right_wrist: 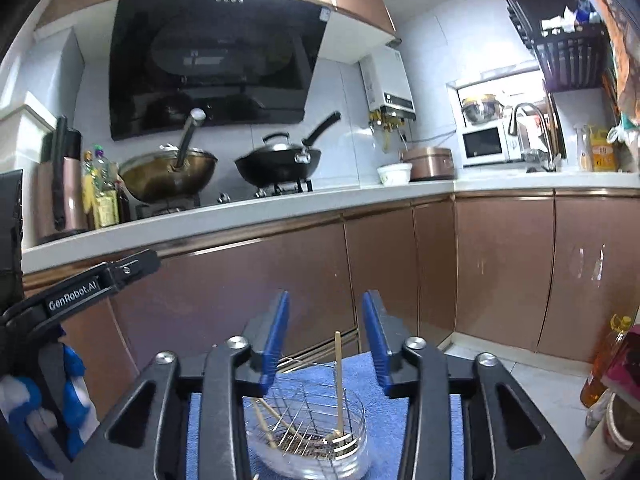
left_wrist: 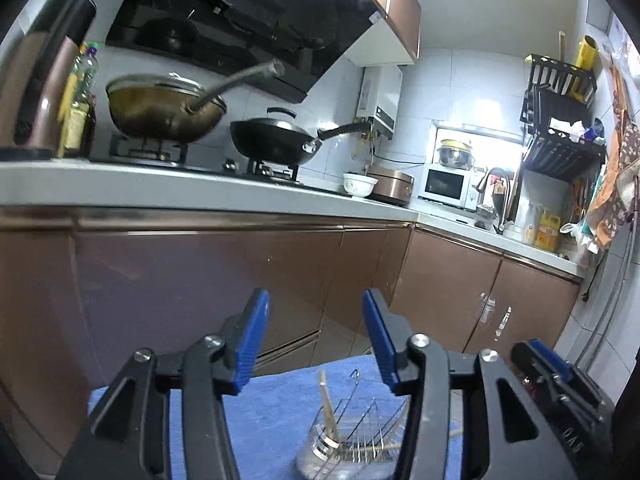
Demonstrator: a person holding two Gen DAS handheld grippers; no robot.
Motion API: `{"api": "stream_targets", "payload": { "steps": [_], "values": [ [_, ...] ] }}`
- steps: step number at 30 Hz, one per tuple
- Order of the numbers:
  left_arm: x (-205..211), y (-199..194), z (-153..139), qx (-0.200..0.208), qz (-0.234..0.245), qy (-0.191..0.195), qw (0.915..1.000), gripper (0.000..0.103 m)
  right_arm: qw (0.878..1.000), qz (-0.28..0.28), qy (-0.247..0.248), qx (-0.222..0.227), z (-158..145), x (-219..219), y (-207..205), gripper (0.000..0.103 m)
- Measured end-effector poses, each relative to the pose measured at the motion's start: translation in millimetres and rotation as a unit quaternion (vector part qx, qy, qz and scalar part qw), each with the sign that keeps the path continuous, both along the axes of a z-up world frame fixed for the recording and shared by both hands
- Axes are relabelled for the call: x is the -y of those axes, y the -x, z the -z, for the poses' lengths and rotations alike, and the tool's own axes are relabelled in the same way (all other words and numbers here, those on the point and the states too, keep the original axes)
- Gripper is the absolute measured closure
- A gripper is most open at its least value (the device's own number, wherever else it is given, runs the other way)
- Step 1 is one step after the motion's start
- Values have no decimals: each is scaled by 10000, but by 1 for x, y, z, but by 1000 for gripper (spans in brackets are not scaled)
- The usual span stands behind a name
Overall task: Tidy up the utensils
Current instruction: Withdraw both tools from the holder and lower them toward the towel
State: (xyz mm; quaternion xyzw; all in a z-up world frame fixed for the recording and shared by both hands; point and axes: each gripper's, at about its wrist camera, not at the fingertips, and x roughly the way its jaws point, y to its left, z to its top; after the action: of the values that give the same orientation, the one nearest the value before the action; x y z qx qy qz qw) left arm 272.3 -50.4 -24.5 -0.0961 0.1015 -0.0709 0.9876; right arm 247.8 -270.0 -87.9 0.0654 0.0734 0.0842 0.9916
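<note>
Both grippers hang above a blue cloth (right_wrist: pixel 384 392) with nothing held. The left gripper (left_wrist: pixel 316 336) has its blue-padded jaws spread wide with only air between them; the right gripper (right_wrist: pixel 325 332) likewise has its jaws apart and empty.

Below them stands a clear round holder (right_wrist: pixel 352 432) fitted with a wire rack (right_wrist: pixel 296 404). A pale wooden utensil (right_wrist: pixel 338 380) stands nearly upright in it, toward the right of the right wrist view, and two or three thinner sticks (right_wrist: pixel 276 414) lean across the wires (whether they are chopsticks or skewers cannot be told). The holder's lower rim is cut off by the frame edge, and the gripper bodies cover its flanks. In the left wrist view the holder's right side disappears behind the right jaw's arm.

The left gripper's body shows at the left edge of the right wrist view, mostly out of frame. Beyond, a brown wok (right_wrist: pixel 168 176) and a black wok (right_wrist: pixel 280 164) sit on the stove. An amber bottle (right_wrist: pixel 606 356) stands at the far right, partly hidden.
</note>
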Motion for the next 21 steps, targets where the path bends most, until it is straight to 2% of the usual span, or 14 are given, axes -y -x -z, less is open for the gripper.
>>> {"api": "stream_targets", "payload": {
  "steps": [5, 10, 21],
  "values": [
    [-30, 38, -18, -287, 17, 44, 9996, 56, 10000, -35, -6, -48, -21, 7, 41, 64],
    [-56, 79, -23, -566, 71, 29, 9984, 56, 9997, -72, -77, -204, -32, 15, 80, 64],
    [-90, 151, -9, -1032, 366, 70, 9940, 56, 9986, 7, -231, -470, -35, 27, 149, 63]
  ]
}}
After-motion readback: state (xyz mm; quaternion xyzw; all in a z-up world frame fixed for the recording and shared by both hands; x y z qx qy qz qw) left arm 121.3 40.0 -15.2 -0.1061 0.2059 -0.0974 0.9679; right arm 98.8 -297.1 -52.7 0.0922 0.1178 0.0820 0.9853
